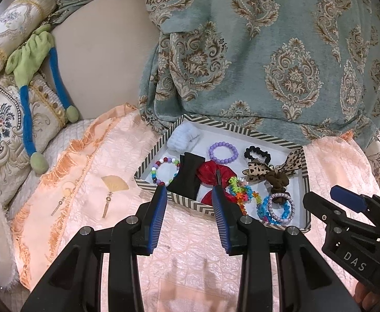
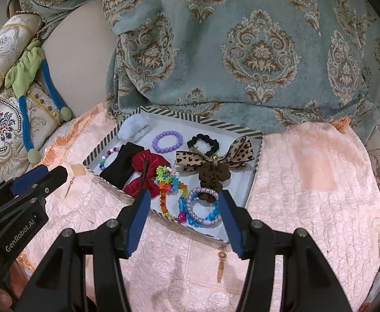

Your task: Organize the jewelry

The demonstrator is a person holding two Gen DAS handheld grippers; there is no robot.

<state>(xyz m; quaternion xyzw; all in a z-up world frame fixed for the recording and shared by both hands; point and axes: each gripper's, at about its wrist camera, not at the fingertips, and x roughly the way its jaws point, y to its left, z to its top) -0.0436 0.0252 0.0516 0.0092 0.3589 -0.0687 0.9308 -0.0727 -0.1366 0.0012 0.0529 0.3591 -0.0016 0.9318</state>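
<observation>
A striped-rim tray [image 1: 151, 156] [image 2: 100, 150] lies on a peach quilt and holds hair ties and bracelets: a purple bead bracelet [image 1: 223, 152] [image 2: 168, 141], a red bow clip [image 1: 210, 175] [image 2: 148, 171], a leopard bow with a brown scrunchie [image 1: 273, 174] [image 2: 213, 163], a black band [image 1: 187, 176], a pale blue scrunchie [image 1: 183, 136] and bright bead bracelets [image 2: 202, 208]. My left gripper [image 1: 190, 193] is open and empty at the tray's near edge. My right gripper [image 2: 183, 197] is open and empty over the tray's near corner. A gold earring [image 2: 221, 262] lies on the quilt below it.
A fan-shaped earring [image 1: 113, 186] and a second earring [image 1: 60, 202] lie on the quilt left of the tray. A teal patterned curtain [image 1: 267, 52] hangs behind. Embroidered cushions [image 1: 2, 119] and a green and blue plush toy [image 1: 31, 59] sit at far left.
</observation>
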